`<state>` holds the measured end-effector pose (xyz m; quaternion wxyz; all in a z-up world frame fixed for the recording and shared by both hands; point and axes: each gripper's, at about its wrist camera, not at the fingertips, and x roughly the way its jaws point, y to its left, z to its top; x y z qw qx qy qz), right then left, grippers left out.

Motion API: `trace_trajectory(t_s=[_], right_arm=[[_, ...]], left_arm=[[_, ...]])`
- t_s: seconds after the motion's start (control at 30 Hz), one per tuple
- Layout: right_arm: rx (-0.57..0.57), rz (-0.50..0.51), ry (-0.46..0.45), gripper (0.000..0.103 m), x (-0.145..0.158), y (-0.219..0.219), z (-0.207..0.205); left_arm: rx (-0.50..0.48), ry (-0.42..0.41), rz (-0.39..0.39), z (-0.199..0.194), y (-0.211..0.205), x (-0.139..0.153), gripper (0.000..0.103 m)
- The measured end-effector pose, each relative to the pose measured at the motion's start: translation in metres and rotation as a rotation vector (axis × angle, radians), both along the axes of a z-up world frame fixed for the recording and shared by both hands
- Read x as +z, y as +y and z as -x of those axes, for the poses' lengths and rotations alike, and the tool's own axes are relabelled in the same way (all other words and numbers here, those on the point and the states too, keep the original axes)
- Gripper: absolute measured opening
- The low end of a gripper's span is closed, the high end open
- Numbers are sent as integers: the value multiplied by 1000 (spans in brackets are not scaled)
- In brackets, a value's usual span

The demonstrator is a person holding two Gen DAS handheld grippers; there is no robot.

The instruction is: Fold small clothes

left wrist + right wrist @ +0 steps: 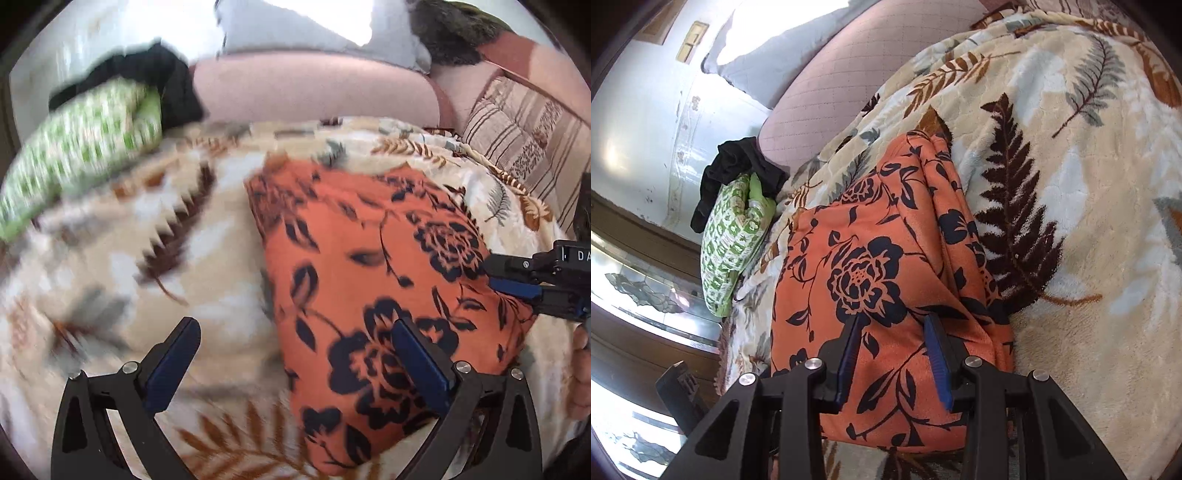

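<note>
1. Tongs first: the right tongs (892, 350) stand partly spread just above the near part of the orange floral garment (871, 280). The cloth is seen between the pads, but I cannot tell if they press it.
2. The left tongs (295, 354) are spread wide and hold nothing; one pad hangs over the garment's near edge.
3. The garment lies already folded into a compact shape on the leaf-pattern blanket (1071, 184) on the bed.
4. I judge the step is finishing this fold; next it needs smoothing or moving aside.
5. Further away lie a green patterned cloth (735, 240) and a black cloth (738, 162), probably waiting.
</note>
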<state>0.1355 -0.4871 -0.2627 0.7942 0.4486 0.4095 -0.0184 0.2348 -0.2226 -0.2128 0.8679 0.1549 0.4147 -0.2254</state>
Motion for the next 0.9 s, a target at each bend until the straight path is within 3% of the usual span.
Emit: trace_trajectory(t_s=[0.1,0.2,0.27,0.4,0.43,0.57,0.63,0.73,0.83,0.9], right_arm=[[-4,-46,1,40,-3,-5,0],[0,-71,0,40,-5,-7,0],[1,-78,4,40,-5,-7,0],[-4,-79,8,40,-4,-6,-1],[-4,-78,7,40,-5,-6,0],[-5,-94,2,40,-6,-9,0],[-7,-94,1,40,-5,-10,0],[-23,-46,-19,40,8,-8,-2],[-38,121,-117,39,40,2,-4],[-24,176,-140,39,49,12,-11]], left_arm=[[74,-170,-93,-6,0,15,103],[161,-192,-185,-22,-3,14,103],[204,-137,-216,-33,-9,11,103],[218,49,-212,-50,-29,-7,103],[213,53,-221,-47,-31,-12,103],[157,-129,-244,-12,-38,-27,103],[132,-169,-265,-4,-41,-28,103],[150,-102,-215,-15,-34,-26,103],[192,24,-85,-29,-16,-30,103],[182,48,-57,-31,-12,-33,103]])
